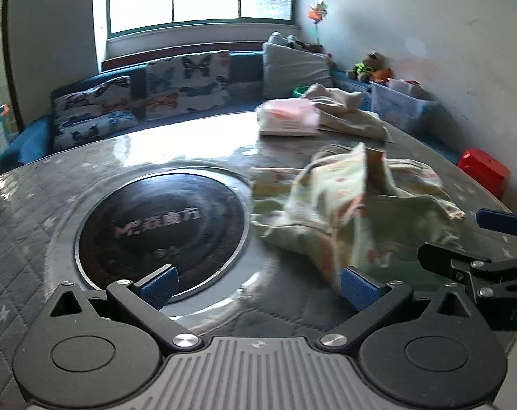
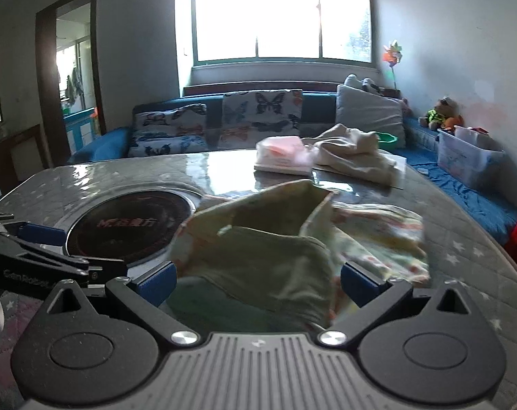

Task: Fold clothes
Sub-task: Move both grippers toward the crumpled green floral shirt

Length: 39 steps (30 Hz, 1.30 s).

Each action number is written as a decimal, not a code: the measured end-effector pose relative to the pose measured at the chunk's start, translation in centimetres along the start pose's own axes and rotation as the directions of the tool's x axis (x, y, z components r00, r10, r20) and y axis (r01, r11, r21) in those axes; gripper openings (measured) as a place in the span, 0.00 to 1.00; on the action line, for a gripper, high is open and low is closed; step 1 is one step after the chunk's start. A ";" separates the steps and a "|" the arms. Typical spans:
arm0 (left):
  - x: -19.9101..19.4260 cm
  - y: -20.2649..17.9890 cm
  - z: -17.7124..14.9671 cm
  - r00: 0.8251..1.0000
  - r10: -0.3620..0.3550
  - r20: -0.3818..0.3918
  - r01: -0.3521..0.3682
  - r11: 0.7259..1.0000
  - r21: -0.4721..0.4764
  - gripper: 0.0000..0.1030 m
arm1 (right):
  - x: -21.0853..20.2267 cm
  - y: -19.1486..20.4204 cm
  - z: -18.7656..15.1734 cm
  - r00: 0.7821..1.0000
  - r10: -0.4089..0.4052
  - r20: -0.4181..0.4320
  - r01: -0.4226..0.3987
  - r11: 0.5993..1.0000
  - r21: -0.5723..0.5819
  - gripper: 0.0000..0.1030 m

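Both tongs hang low over the table (image 1: 87,157) now, and the landmark here is the round black cooktop (image 1: 159,222) sunk into its grey quilted cover. The left gripper (image 1: 258,287) stands wide open, blue pads well apart, nothing between them; one pad sits over the near rim of the cooktop, the other just touches or overlaps the near corner of the pale green printed garment (image 1: 354,212), I cannot tell which. That garment lies crumpled just beside the cooktop, on the side away from the doorway, one fold standing up in a peak. The right gripper (image 2: 258,283) is spread just as wide, and from its own camera the green cloth bulges up between the two fingers, filling the gap; the pads are not pressed onto it, so it has hold of nothing that I can see. Motion blur softens the cloth's edges. Beyond the cooktop, toward the window, a flat pink-and-white folded stack (image 2: 282,155) rests on the table, with a cream garment (image 2: 354,153) heaped just beside it, touching. Farther off from the cooktop, against the wall past the blue bench, sits a clear plastic storage bin (image 2: 463,160), lidless, with a white box and small items inside too blurred to name. A green bowl (image 2: 388,138) peeks behind the cream heap.
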<state>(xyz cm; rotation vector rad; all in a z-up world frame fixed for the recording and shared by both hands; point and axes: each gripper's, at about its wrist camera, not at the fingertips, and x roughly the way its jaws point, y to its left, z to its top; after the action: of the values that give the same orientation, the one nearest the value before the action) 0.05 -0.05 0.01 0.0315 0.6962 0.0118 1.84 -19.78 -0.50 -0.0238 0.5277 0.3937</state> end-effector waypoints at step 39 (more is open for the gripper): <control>5.8 -3.5 6.2 0.989 -0.130 -0.071 0.132 0.991 0.026 0.70 | 2.6 -6.6 1.1 0.995 -0.020 -0.098 0.029 0.995 0.096 0.92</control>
<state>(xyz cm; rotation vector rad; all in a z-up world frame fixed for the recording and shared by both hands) 8.55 -3.62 0.94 0.0150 0.7665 -0.1248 6.86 -24.77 -1.38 0.0447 0.6418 0.3439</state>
